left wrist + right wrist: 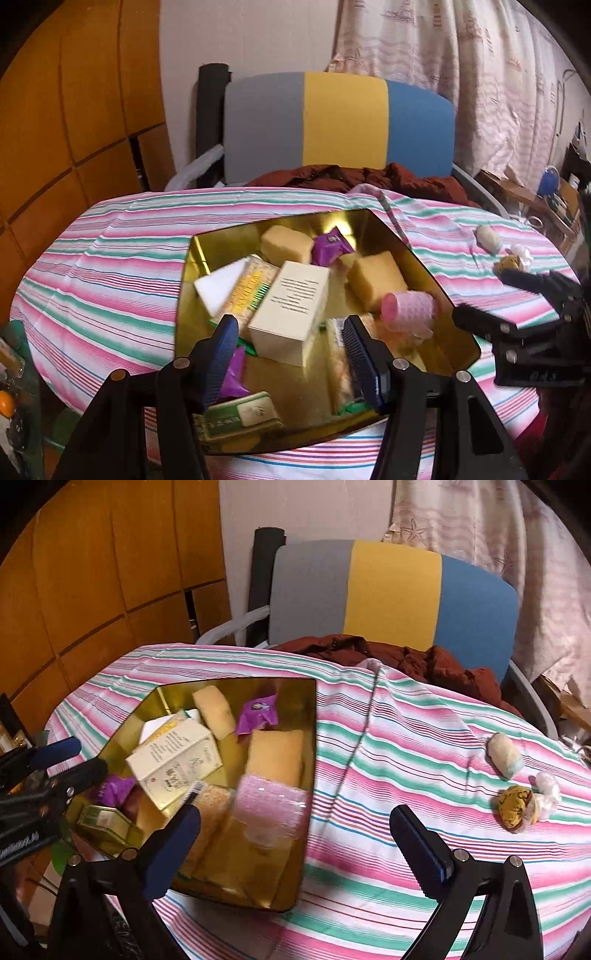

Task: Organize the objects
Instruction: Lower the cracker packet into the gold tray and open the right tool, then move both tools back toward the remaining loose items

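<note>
Both the left gripper [288, 350] and right gripper [295, 845] gape empty over the gold tin [308, 738] on the counter [369, 738], while only the right view shows clearly, at three o'clock, what may be wrapped sweets [517, 808].

I see a gold tin [308, 738] on a cloth [406, 746] striped pink, green and white; inside the tin lie a pink roller [408, 308], purple wrappers [330, 245], yellow sponges [375, 280] and a cream box [291, 314]; behind the tin, a chair back [340, 122] banded grey, yellow, blue
</note>
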A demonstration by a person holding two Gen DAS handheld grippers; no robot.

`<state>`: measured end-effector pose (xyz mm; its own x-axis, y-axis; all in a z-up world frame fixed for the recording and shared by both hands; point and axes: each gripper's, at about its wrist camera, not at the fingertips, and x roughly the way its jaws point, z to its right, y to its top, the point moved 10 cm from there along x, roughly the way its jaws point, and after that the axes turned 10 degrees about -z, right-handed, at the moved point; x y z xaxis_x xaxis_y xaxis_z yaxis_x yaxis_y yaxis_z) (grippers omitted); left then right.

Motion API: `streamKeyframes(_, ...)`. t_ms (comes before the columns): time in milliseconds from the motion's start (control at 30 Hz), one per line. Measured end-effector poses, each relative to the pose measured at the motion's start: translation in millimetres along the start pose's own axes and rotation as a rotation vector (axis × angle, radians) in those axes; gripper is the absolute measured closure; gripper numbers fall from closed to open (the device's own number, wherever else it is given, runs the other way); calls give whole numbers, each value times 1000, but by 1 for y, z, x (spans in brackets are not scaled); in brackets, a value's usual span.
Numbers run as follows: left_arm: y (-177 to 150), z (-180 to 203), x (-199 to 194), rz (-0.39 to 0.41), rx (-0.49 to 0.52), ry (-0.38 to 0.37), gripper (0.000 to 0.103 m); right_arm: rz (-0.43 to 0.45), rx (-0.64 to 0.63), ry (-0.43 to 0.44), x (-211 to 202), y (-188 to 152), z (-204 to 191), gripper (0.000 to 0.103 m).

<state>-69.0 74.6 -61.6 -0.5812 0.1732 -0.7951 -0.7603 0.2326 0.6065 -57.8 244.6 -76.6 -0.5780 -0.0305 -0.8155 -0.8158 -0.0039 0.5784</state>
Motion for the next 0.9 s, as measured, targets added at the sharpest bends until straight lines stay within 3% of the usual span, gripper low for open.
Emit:
streamKeyframes(200, -3, 17, 2, -15, 29, -84, 38, -24, 92, -32, 0, 1, 46, 0)
streamKeyframes(333, -3, 26, 4, -23, 48, -101, 37, -32, 181, -67, -4, 1, 90, 0)
streamKeyframes(567, 1, 41, 8, -45, 73, -143, 26, -28, 371, -150, -18, -5, 199, 0)
streamKeyframes(767, 16, 62, 3, -26, 104, -187, 21, 18, 761, -228, -31, -47, 326, 0)
streamKeyframes(900, 27, 92, 3, -29, 152, -249, 20, 40, 1078, -176, -38, -88, 372, 0)
